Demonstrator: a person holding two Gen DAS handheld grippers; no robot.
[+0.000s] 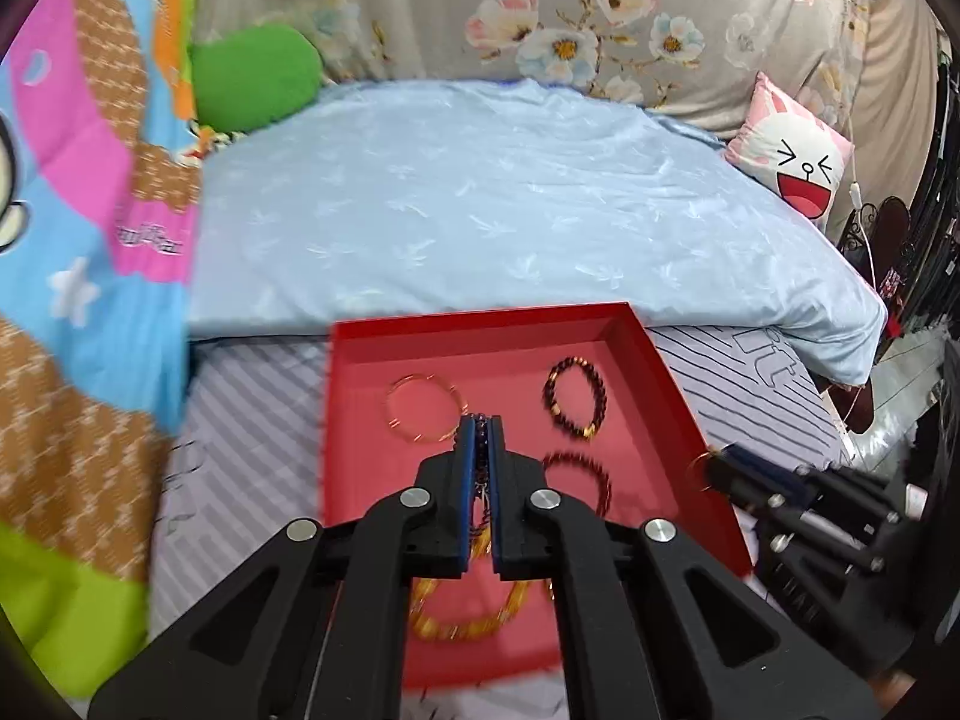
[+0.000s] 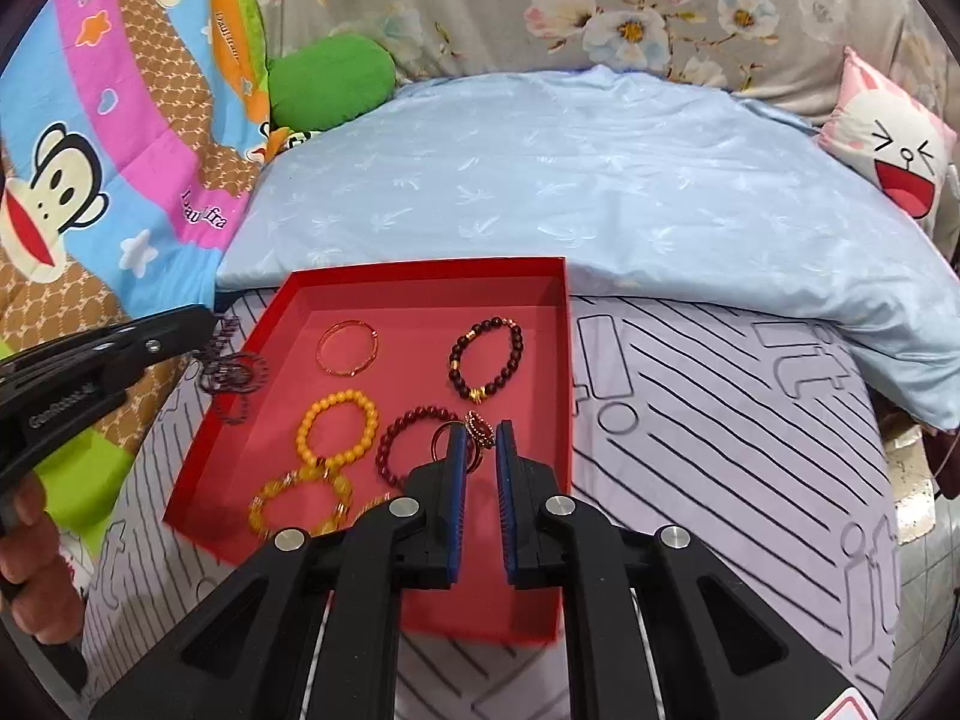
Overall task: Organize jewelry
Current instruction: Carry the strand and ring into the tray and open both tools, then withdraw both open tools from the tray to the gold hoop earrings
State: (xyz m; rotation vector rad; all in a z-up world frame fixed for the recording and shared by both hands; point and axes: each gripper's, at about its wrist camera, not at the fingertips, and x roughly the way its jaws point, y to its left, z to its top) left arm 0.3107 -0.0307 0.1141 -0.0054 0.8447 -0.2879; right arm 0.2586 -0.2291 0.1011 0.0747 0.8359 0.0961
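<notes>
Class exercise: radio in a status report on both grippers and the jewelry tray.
Left gripper shut on dark beaded strand, over red tray. Right gripper holds gold ring. Five bracelets already in tray. Nothing blocking.

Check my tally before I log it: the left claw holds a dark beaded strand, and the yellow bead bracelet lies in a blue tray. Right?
Not quite. The tray is red, not blue, as the right wrist view shows. The rest stands: the left claw holds a dark beaded strand, and the yellow bead bracelet lies in the tray.
</notes>
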